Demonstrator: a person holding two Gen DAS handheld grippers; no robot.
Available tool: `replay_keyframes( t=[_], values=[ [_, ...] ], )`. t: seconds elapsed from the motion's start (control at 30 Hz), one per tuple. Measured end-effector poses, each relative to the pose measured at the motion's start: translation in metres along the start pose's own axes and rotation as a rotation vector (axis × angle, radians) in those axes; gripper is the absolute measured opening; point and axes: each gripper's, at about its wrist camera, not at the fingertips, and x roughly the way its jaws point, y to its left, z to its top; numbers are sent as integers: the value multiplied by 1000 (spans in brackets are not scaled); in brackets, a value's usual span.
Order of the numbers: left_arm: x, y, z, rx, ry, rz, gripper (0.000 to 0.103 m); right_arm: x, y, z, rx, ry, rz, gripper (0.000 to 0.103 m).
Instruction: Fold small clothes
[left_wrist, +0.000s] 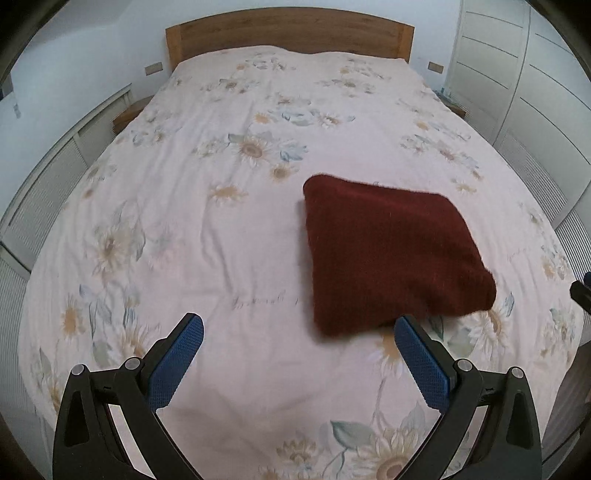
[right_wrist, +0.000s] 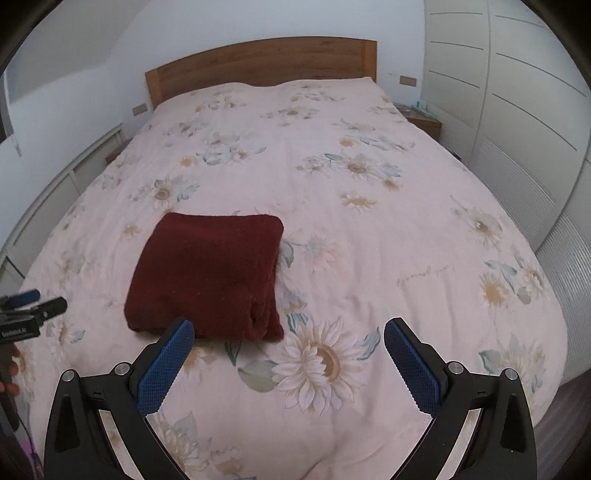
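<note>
Both grippers spread wide, holding nothing, above the near end of the bed.

My left gripper (left_wrist: 298, 326) and right gripper (right_wrist: 289, 328) hang over the flowered bedspread (right_wrist: 369, 258). Dark red folded cloth (right_wrist: 208, 275) lies flat on it between them: just ahead-right of my left, ahead-left of my right. Wooden headboard (left_wrist: 288, 35) far beyond; white wardrobe (right_wrist: 517, 110) at right.

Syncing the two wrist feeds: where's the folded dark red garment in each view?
Left wrist: folded dark red garment lies right of centre on the bedspread, just beyond the left gripper's right fingertip.
Right wrist: the garment lies left of centre, just beyond the right gripper's left fingertip.
Shared landmark: the wooden headboard at the top of both.
</note>
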Motion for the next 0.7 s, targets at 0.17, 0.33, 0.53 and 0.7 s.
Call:
replay_keyframes(
  t=[0.17, 0.33, 0.53, 0.7],
  values=[
    [-8, -5, -9, -6, 1, 31, 102, -12, 0, -3, -5, -11, -9, 103],
    [-13, -8, -10, -3, -10, 34, 102, -19, 1, -7, -19, -16, -16, 103],
    [-18, -8, -12, 4, -16, 39, 102, -21, 2, -10, -21, -8, -21, 103],
    [-16, -8, -14, 5, -7, 48, 102, -19, 1, -11, -21, -1, -24, 103]
  ],
)
